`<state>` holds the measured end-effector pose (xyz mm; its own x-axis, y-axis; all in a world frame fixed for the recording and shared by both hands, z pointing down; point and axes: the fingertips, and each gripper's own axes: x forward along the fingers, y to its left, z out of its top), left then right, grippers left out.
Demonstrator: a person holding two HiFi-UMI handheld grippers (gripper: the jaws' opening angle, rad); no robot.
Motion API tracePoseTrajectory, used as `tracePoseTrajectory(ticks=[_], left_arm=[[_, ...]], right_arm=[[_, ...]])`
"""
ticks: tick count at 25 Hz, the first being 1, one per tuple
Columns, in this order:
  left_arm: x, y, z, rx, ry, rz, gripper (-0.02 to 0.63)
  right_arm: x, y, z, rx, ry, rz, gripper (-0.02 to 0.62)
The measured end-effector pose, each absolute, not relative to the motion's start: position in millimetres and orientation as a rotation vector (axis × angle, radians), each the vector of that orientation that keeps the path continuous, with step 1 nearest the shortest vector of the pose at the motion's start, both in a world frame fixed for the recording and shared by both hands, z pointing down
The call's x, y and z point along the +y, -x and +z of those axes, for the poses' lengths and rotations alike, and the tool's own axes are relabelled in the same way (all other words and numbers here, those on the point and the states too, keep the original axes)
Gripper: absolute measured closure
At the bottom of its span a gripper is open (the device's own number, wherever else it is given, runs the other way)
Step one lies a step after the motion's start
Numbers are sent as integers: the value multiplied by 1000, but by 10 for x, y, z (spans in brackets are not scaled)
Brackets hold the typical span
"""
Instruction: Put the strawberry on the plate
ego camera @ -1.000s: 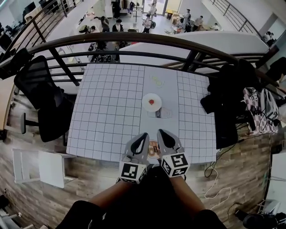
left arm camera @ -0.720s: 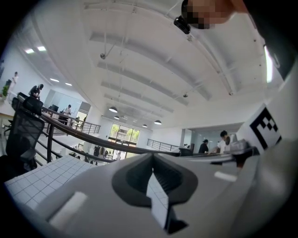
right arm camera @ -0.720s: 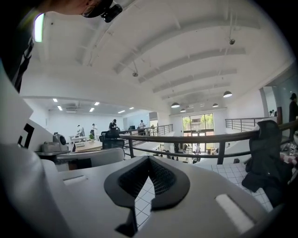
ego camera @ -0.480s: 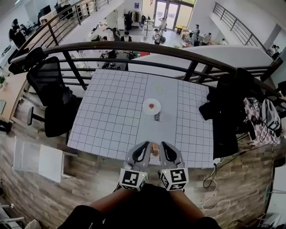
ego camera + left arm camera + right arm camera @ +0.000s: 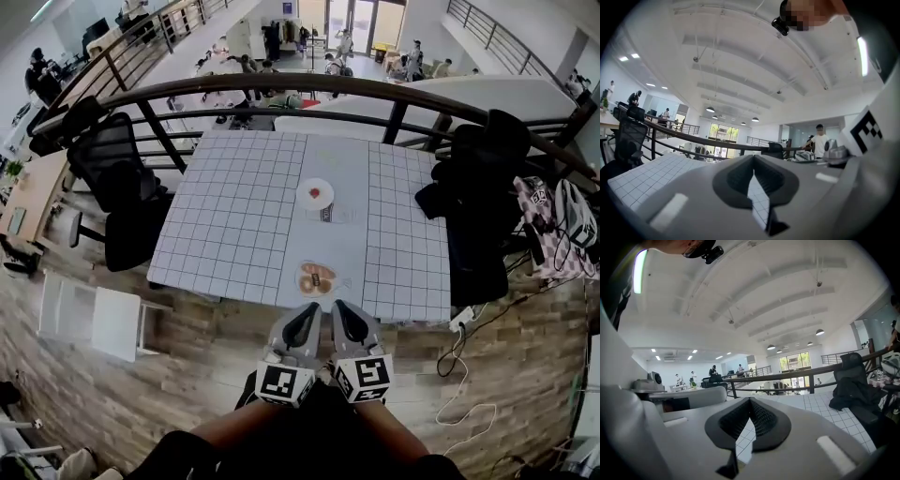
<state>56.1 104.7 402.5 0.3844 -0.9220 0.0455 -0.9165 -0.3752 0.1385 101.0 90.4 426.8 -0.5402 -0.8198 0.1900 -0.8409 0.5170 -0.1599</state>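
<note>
The strawberry is a small red spot on a white plate near the middle of the grid-patterned table. A second plate, holding orange-brown food, sits near the table's front edge. My left gripper and right gripper hang side by side over the wooden floor, short of that edge and well away from the strawberry. Both are shut and empty. In the left gripper view the left gripper has its jaws meeting; in the right gripper view the right gripper does too. Neither of these views shows the strawberry.
A clear flat item lies just in front of the strawberry plate. Black office chairs stand left of the table, and a chair draped with dark clothes stands on the right. A curved railing runs behind. White stools and cables are on the floor.
Both grippers and the head camera have drawn back from the table together. The near plate, earlier partly hidden between the grippers, now shows whole beyond them. Both stay shut.
</note>
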Motion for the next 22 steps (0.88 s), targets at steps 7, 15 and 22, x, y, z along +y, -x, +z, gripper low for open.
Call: tracePoseTrajectory(ticks=[7, 15, 22], left_arm=[[1381, -692, 4057, -1703, -2502, -47, 597], [1488, -835, 4015, -1673, -2522, -89, 597], [1471, -889, 3880, -1692, -2555, -114, 597]], right_arm=[[1298, -1110, 4245, -2647, -1455, 293, 597], [1432, -1264, 4157, -2630, -1498, 225, 597], [1421, -1397, 4088, -2626, -1525, 197, 597]])
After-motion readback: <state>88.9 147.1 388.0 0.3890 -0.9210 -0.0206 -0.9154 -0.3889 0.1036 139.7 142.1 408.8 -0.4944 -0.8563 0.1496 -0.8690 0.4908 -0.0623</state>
